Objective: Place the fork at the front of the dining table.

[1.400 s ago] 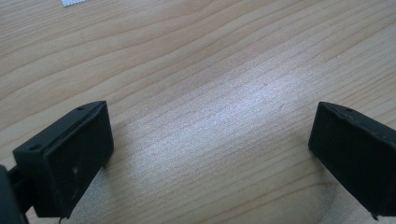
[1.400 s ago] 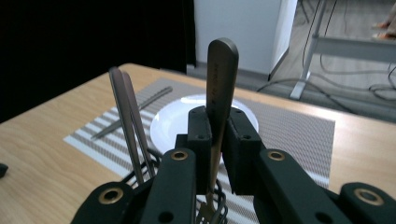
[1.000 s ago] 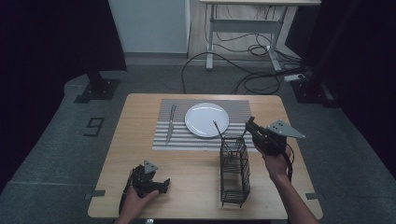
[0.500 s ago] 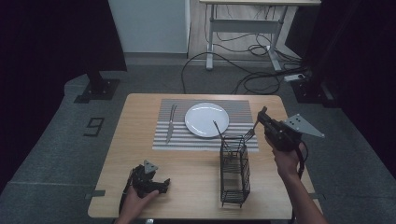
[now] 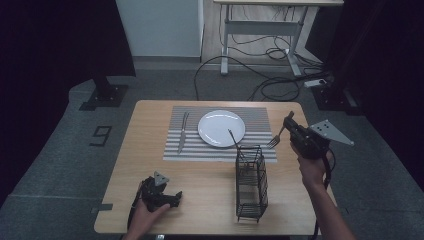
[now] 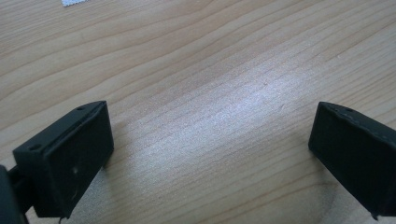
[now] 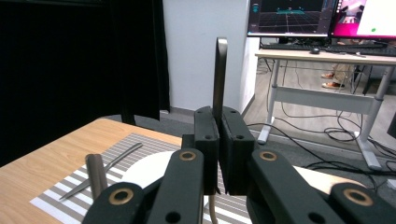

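My right gripper (image 5: 289,123) hangs above the table's right edge, shut on a metal fork (image 5: 274,142) whose tines point down and left toward the black wire caddy (image 5: 250,185). In the right gripper view the closed jaws of my right gripper (image 7: 219,119) pinch the fork's handle (image 7: 219,65), which rises straight up. Another utensil (image 5: 232,137) leans out of the caddy's far end. My left gripper (image 5: 171,198) rests on the table near the front left. In the left gripper view my left gripper (image 6: 210,140) is open over bare wood.
A striped placemat (image 5: 260,120) at the table's far middle carries a white plate (image 5: 221,128) and a knife (image 5: 183,133) left of it. Cables and a desk frame (image 5: 260,55) lie on the floor beyond the table. Black curtains flank both sides.
My right gripper has moved right and upward with the fork, away from the caddy's top. The left gripper has stayed where it was.
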